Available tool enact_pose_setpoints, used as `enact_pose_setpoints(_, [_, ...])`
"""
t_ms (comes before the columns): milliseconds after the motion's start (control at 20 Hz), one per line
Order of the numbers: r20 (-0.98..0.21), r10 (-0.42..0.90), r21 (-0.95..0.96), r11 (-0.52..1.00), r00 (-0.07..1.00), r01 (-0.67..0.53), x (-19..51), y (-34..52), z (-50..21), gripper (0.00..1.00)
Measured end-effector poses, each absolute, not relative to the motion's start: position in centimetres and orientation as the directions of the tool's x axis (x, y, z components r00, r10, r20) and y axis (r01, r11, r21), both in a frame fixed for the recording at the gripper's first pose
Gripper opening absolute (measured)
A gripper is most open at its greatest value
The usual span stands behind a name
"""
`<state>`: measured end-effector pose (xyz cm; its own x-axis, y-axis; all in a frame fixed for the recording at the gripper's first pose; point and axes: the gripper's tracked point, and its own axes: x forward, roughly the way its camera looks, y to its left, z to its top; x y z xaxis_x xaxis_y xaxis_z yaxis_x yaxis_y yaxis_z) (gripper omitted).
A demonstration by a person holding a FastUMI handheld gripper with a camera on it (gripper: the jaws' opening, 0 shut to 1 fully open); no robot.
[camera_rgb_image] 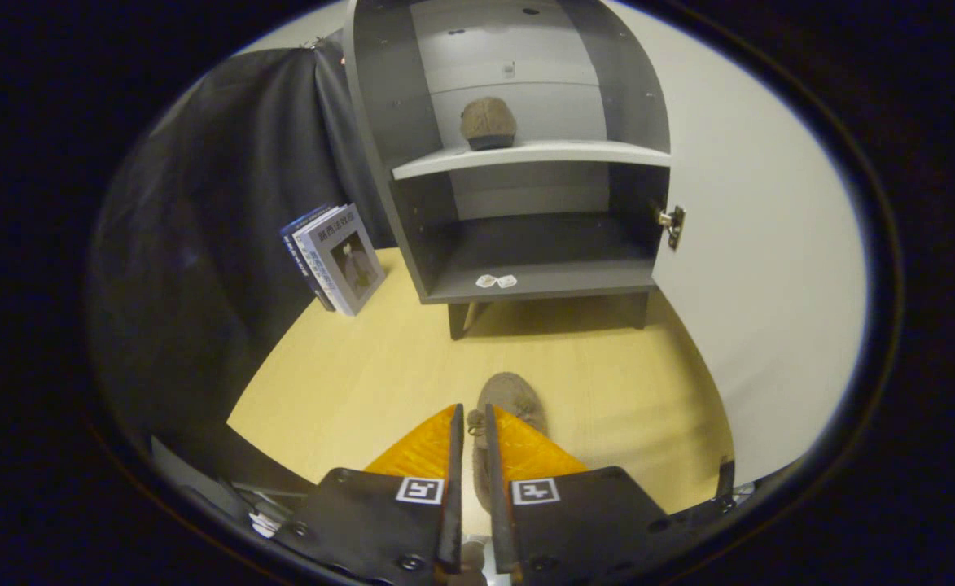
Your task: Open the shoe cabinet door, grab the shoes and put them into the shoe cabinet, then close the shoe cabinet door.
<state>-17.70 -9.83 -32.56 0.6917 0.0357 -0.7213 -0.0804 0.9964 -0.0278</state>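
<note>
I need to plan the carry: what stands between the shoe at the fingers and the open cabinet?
Nothing visible: bare floor lies between the shoe in the gripper and the open cabinet; books stand aside.

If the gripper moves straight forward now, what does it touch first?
Probably the brown slipper on the wooden floor, already partly between the nearly closed gripper fingers; the open shoe cabinet stands well beyond.

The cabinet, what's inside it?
Inside the open cabinet, one brown shoe sits on the upper shelf. Two small white tags lie on the bottom shelf. The gripper is narrowed around the second shoe on the floor.
</note>
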Motion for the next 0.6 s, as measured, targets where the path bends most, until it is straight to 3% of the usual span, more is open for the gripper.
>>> enact_pose_setpoints(350, [-0.825,-0.002,-0.033,0.998,0.566,-0.045,-19.0,-10.0,-39.7,0.25])
enact_pose_setpoints(600, [-0.877,-0.026,-0.034,0.999,0.479,-0.009,-19.9,-10.6,-44.0,0.25])
